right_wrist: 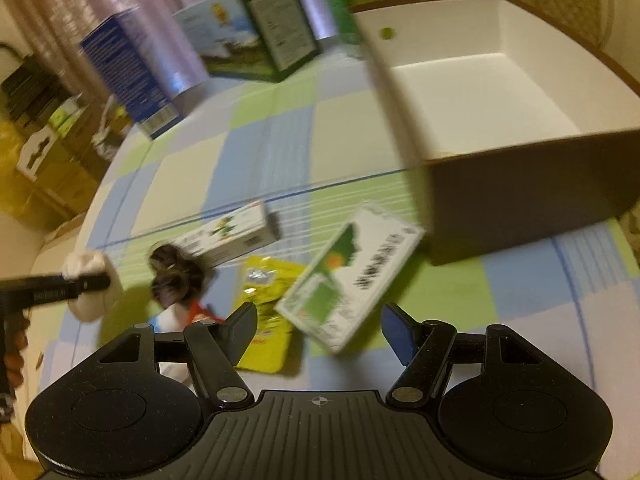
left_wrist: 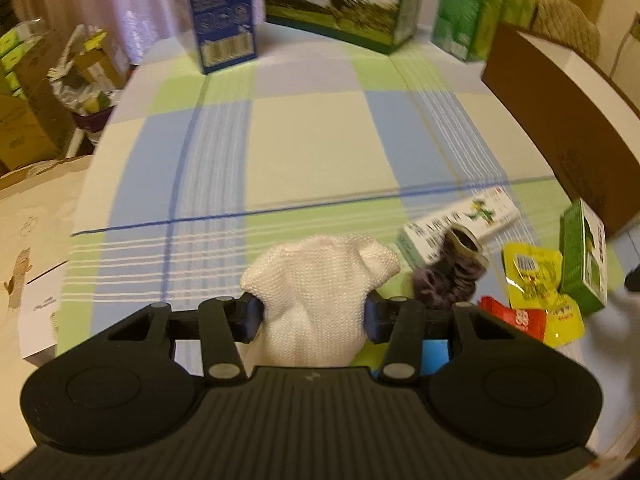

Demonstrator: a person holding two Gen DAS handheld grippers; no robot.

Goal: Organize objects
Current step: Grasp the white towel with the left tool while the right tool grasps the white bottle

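My left gripper (left_wrist: 314, 316) is shut on a white knitted cloth (left_wrist: 320, 280), held above the checked tablecloth. In the right wrist view the same cloth (right_wrist: 86, 266) shows at far left in the left gripper (right_wrist: 80, 282). My right gripper (right_wrist: 318, 330) is open, just above a green and white box (right_wrist: 352, 276). Nearby lie a long white box with a green figure (left_wrist: 460, 224) (right_wrist: 228, 236), a dark purple scrunchie (left_wrist: 452, 276) (right_wrist: 176, 276), yellow sachets (left_wrist: 532, 276) (right_wrist: 268, 300) and a red sachet (left_wrist: 516, 318). The green box (left_wrist: 584, 256) also shows at the right of the left wrist view.
A brown box with a white inside (right_wrist: 500, 92) (left_wrist: 560, 120) stands open at the right. At the table's far side stand a blue carton (left_wrist: 220, 12), a picture box (left_wrist: 340, 0) and green packs (left_wrist: 480, 4). Cardboard boxes (left_wrist: 32, 112) lie beyond the left edge.
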